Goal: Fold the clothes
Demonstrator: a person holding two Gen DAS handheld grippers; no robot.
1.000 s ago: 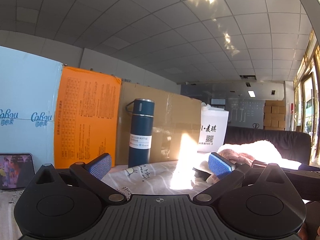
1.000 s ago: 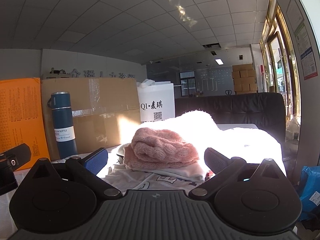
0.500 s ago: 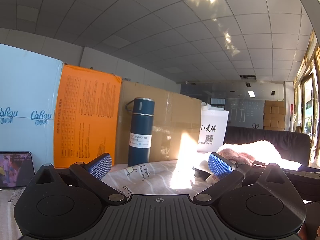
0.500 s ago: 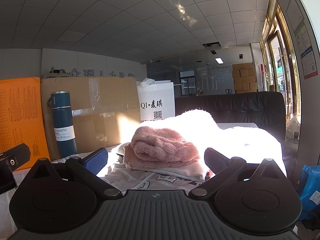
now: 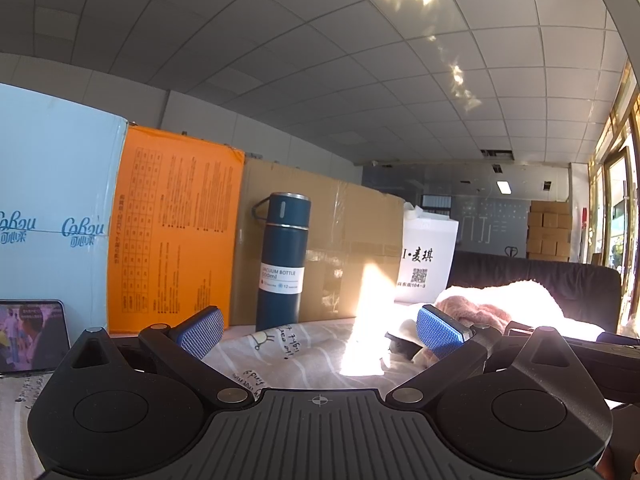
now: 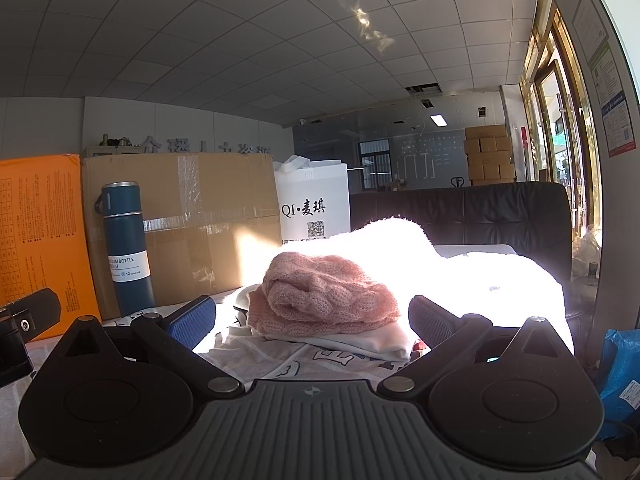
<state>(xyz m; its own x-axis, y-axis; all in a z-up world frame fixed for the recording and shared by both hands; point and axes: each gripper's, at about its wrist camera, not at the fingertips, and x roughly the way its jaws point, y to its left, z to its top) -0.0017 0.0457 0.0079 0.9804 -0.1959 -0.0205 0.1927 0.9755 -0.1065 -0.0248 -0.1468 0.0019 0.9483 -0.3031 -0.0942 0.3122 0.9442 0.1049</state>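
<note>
A folded pink knit sweater (image 6: 324,292) lies on top of a folded white garment (image 6: 360,340), straight ahead of my right gripper (image 6: 312,320), which is open and empty. A white shirt with dark lettering (image 6: 304,364) lies flat under that gripper. Behind the pile a fluffy white garment (image 6: 460,272) glares in sunlight. My left gripper (image 5: 318,330) is open and empty above a striped printed cloth (image 5: 288,352). The pink sweater (image 5: 476,310) shows to its right, past the right fingertip.
A dark blue vacuum bottle (image 5: 282,264) stands in front of a cardboard box (image 5: 352,248). An orange box (image 5: 172,240), a light blue box (image 5: 52,216) and a white bag (image 5: 428,260) line the back. A phone (image 5: 30,334) stands at left. A black sofa (image 6: 480,216) is behind.
</note>
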